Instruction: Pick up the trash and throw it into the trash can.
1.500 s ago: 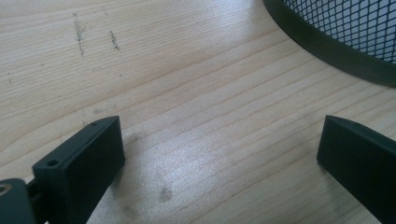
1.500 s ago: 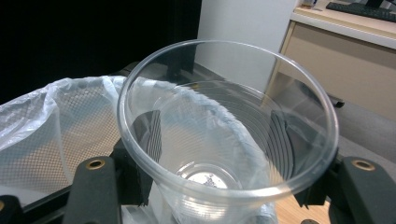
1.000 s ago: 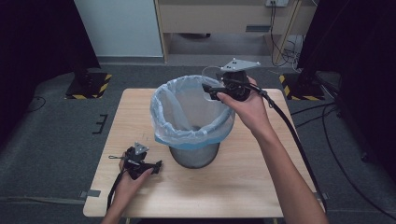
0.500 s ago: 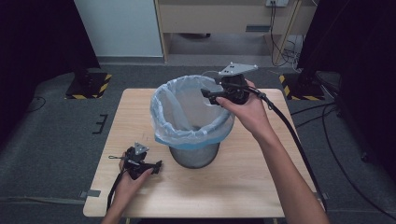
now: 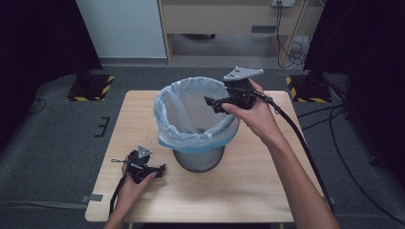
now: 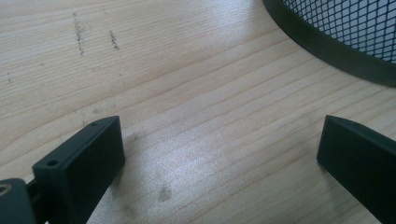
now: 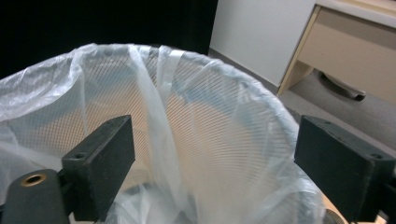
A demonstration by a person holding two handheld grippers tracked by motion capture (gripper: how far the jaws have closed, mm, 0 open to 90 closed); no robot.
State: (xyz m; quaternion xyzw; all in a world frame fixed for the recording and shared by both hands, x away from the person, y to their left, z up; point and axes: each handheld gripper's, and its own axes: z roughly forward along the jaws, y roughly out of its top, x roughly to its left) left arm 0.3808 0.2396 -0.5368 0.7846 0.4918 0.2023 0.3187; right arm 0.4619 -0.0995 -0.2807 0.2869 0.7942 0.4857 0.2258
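Note:
A mesh waste bin stands mid-table, lined with a thin pale-blue plastic bag folded over its rim. My right gripper hovers over the bin's right rim, held in a hand, jaws wide apart and pointing left across the opening. In the right gripper view the bag drapes inside the mesh, and nothing lies between the jaws of the right gripper. My left gripper rests on the table at the bin's front left, open. Its own view shows the left gripper over bare wood with the bin's base at the upper right.
The wooden table stands on grey carpet. A light wooden cabinet sits behind it, with cables by the wall. Black stands with yellow-striped bases flank the table's far corners. The right gripper's cable trails along the forearm off the table's right side.
The right gripper has drawn back slightly to the right and risen above the bin's rim. The left gripper has stayed put on the table.

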